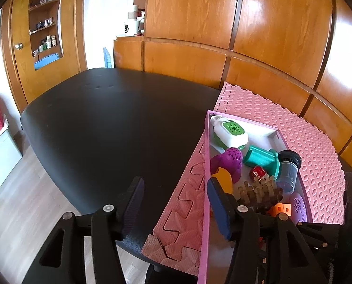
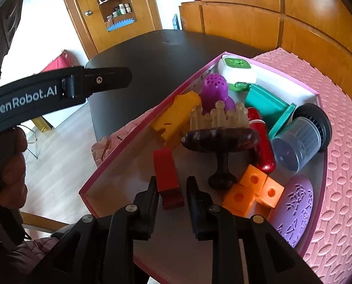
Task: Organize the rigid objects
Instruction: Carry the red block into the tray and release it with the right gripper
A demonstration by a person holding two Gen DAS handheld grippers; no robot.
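Observation:
A pink-rimmed white box on a pink foam mat holds several toys. In the right wrist view I see a red block, a dark brush with pale bristles, orange cubes, a yellow piece, a purple toy and a teal cup. My right gripper is open, its fingers either side of the red block's near end. My left gripper is open and empty, straddling the box's left wall.
A black table extends left of the mat. Wooden cabinets stand close behind. A white-green device, a grey cylinder and a lilac disc also lie in the box. The left gripper's body shows at left.

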